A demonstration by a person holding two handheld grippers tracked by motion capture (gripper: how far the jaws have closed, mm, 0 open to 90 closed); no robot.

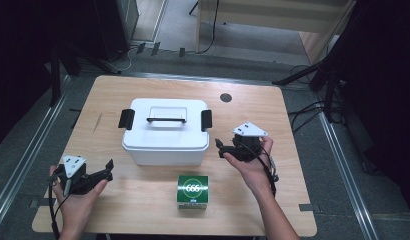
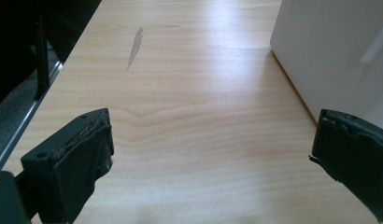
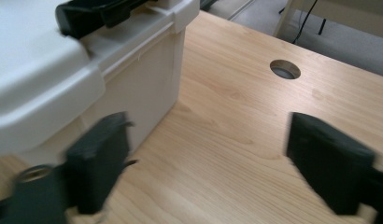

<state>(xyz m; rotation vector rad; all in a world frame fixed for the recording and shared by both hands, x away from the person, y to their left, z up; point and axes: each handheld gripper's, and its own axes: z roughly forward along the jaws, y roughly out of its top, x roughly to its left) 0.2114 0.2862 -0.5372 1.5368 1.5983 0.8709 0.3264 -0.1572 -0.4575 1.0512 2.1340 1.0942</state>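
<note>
Sitting near the middle of the table (image 1: 273, 210), a little toward the far side, the white box (image 1: 165, 142) is the thing both grippers flank. It has a lid (image 1: 165, 116) held by a black latch on the left end (image 1: 126, 119) and another on the right end (image 1: 206, 120), with a flat handle (image 1: 166, 119) lying across the top. Its walls look like smooth, stiff plastic, so it should keep its shape under a squeeze but could slip between the pads if taken by the bare sides. Its weight I cannot judge, since whatever is inside is hidden. The safer holds, as I see it, are the handle for lifting, or the latches, which probably need flipping up first if the lid is to come off.

Just near of the box, slightly right of its middle, stands a small green box (image 1: 192, 190) with a white ring on top, apart from the white wall.

The left gripper (image 1: 110, 169) rests low at the near left, well short of the box, jaws spread wide with bare wood between them; in the left gripper view the white wall (image 2: 329, 51) rises at the right edge. The right gripper (image 1: 220, 149) hangs just right of the box's near right corner, jaws likewise apart and holding nothing; the right gripper view shows that corner (image 3: 147, 93) close by its left jaw. A round hole (image 1: 226, 97) marks the far side of the table.
</note>
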